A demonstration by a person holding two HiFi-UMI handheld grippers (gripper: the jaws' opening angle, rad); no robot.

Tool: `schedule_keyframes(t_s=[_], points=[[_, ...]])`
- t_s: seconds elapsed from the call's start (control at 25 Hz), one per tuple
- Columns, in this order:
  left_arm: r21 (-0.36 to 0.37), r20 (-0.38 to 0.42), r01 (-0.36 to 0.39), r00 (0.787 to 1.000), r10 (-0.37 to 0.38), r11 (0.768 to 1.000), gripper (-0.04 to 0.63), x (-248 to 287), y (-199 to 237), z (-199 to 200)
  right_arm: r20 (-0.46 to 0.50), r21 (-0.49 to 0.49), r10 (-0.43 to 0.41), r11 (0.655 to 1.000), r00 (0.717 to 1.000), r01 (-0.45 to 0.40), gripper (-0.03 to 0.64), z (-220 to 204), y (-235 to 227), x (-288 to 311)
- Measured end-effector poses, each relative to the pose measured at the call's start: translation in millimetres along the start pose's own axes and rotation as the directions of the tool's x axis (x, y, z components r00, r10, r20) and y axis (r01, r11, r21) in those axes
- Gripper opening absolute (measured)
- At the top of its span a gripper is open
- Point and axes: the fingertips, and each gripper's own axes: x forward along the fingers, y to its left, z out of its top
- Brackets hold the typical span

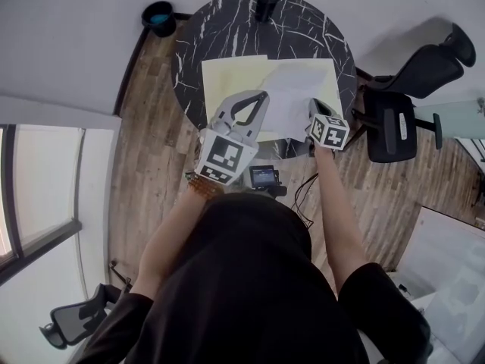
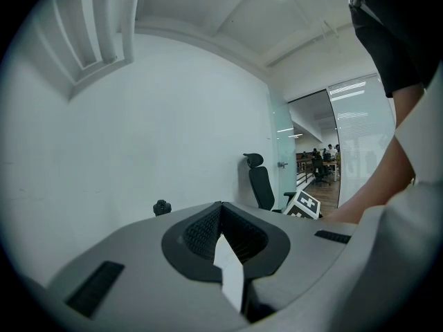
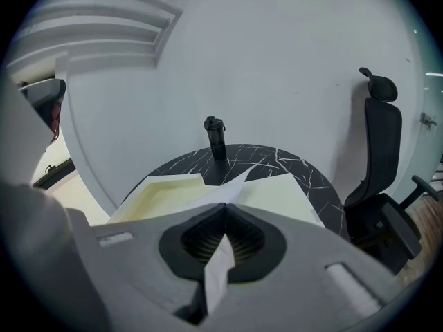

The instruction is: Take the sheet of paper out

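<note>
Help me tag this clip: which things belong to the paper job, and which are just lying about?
In the job: white sheet of paper, pale yellow folder, left tool and right tool, both shut on the sheet.
Lying about: black drink bottle, black office chair, dark round bin.

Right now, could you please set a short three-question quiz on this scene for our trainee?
1. True or false: the left gripper is open and empty.
2. The folder on the table is: A) yellow B) red C) blue.
3. What stands at the table's far edge?
Key: 1 false, it is shut on the sheet of paper; 2 A; 3 a dark bottle.
</note>
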Motion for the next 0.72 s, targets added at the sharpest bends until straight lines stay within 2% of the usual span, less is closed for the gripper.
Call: schedule_keyframes(t_s=[0.16, 0.72], points=[[0.019, -0.003, -0.006, 1.000, 0.006, 1.000, -0.005, -0.6, -3.7, 0.0, 0.044, 0.016, 0.002, 1.000, 0.999, -0.003, -0.003, 9.8, -1.2, -14.9], [0.004, 0.007, -0.015, 1.000, 0.015, 1.000, -0.005, -0.8, -6.8, 6.0, 0.220, 0.016, 0.004, 1.000, 0.975, -0.007, -0.003, 66.1, 6.6, -70.2]])
